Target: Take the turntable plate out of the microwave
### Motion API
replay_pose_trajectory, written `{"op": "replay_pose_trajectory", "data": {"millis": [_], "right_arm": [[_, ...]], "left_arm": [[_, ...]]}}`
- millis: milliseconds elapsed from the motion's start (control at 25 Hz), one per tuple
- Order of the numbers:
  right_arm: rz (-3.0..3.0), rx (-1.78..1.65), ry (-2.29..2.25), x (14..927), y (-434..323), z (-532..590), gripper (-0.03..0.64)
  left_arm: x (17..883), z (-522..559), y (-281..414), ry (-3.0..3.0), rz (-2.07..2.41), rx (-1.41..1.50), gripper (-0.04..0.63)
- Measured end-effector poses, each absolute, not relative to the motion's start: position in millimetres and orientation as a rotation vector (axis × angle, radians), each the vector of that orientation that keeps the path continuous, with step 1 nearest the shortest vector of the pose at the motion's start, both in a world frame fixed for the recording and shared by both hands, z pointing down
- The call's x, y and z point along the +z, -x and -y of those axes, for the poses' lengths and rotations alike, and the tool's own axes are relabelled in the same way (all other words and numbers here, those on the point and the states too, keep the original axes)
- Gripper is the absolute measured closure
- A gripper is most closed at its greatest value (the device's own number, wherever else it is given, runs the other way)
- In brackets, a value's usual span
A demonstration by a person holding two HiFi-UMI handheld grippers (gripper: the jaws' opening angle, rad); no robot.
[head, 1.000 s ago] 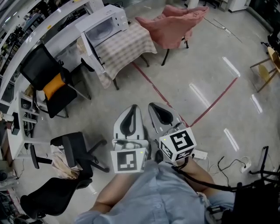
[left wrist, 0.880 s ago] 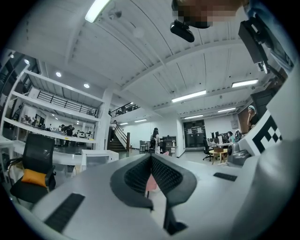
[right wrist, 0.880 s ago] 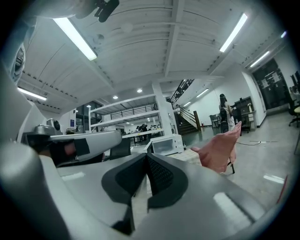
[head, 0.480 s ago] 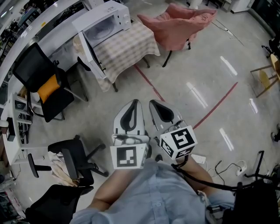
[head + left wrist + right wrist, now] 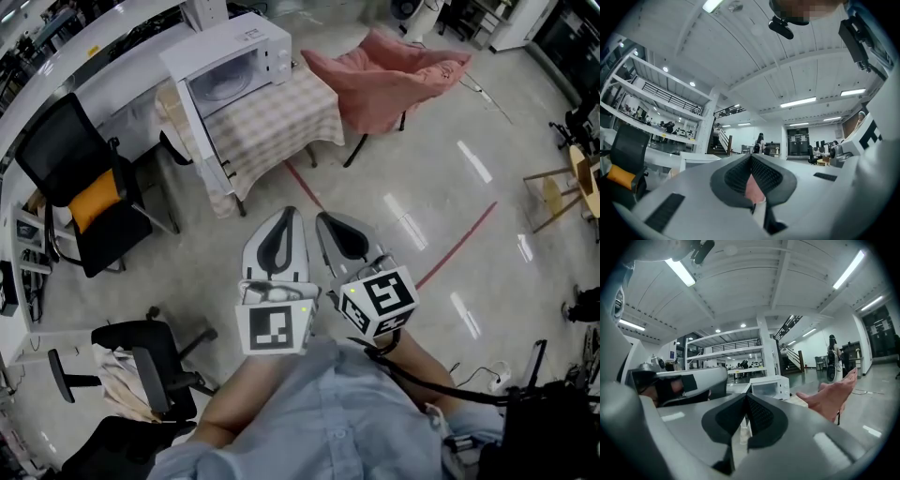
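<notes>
1. At your chest, the two tools sit side by side: the left tongs (image 5: 285, 217) and the right tongs (image 5: 325, 221) are both fully closed, with nothing between them.
2. Past them, across the floor (image 5: 441, 187), the cloth-covered tabletop (image 5: 277, 122) stands well apart.
3. On it, the microwave (image 5: 246, 42) has its door (image 5: 202, 136) open. The turntable plate (image 5: 223, 87) lies inside the cavity.
4. Expect stiff, heavy, slippery, breakable glass. Pinch the near rim with both tongs and lift it level.
</notes>
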State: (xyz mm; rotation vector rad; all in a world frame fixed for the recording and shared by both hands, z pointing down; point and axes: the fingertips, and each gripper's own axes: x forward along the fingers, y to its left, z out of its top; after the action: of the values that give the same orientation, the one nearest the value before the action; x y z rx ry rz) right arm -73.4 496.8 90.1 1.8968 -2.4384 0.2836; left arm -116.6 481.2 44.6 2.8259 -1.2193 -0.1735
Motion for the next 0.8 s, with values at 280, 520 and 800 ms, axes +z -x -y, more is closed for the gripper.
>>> {"op": "replay_pose_trajectory", "data": {"millis": [280,520,800], "right_arm": [[2.437,0.242,-1.867,80.8,82.7,-460.9,0.615],[2.441,0.265,-1.855,88.1,69.4,-437.3,0.615],[2.494,0.288,-1.854,95.4,33.6,-393.5,0.615]], "left_arm": [[42.0,-452.6,122.6,-2.803,1.223,-0.215,0.588],[59.0,-427.1,107.4,-2.78,1.223,-0.151,0.588],[64.3,-387.4,75.2,-2.802,1.283,-0.101,0.588]]}}
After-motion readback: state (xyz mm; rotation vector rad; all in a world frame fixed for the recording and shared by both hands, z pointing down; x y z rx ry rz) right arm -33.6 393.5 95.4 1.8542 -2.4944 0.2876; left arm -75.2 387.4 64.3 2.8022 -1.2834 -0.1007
